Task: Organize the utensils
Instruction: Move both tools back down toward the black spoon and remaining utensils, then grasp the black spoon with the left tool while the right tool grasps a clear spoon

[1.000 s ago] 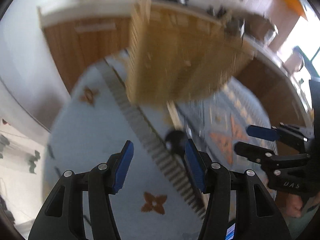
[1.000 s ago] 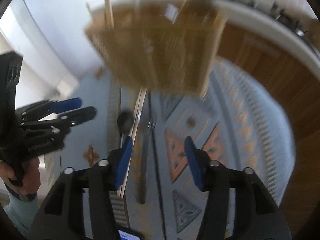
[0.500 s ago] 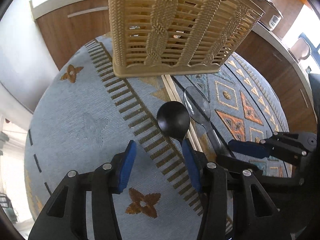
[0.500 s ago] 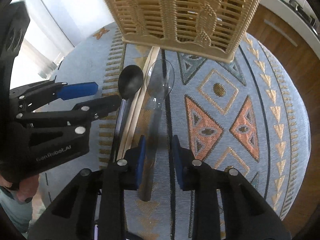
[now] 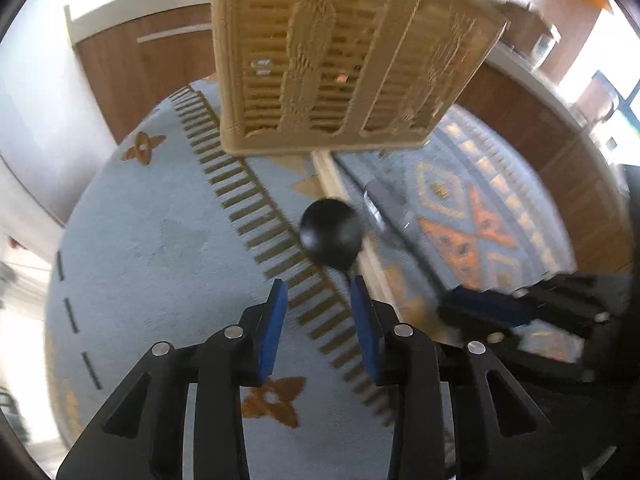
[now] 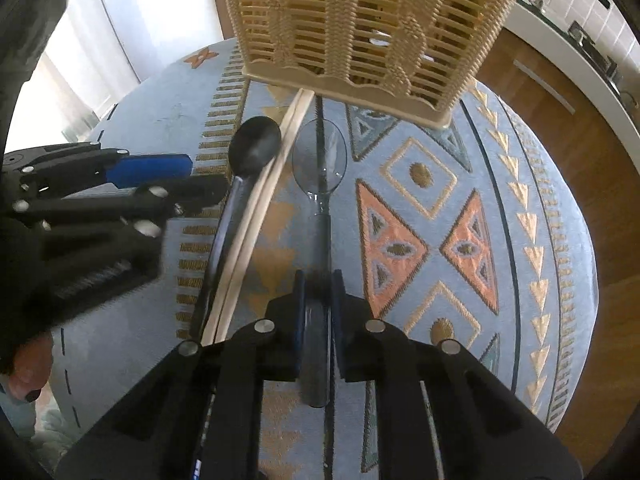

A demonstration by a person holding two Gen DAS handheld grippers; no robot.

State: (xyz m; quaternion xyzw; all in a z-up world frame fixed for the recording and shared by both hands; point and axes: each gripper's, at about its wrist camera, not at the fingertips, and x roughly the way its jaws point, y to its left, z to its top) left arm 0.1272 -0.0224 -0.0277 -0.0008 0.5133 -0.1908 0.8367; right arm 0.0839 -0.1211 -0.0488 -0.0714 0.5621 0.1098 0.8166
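A beige slatted utensil basket (image 5: 332,68) (image 6: 360,28) stands at the far side of a patterned blue cloth. In front of it lie a black spoon (image 5: 330,236) (image 6: 254,146), a pair of wooden chopsticks (image 6: 260,208) and a clear plastic spoon (image 6: 320,164). My right gripper (image 6: 318,280) is shut on the clear spoon's handle, which still rests on the cloth. My left gripper (image 5: 318,292) is open, just behind the black spoon's bowl, with its handle by the right finger. The left gripper also shows in the right wrist view (image 6: 168,176).
The round table has a blue patterned cloth (image 6: 440,208) (image 5: 160,240). Wooden cabinets with a white counter (image 5: 140,40) (image 6: 560,92) stand behind and to the right. A window lies at left (image 6: 60,80).
My right gripper has closed from open onto the clear spoon's handle. My left gripper has narrowed and moved in behind the black spoon.
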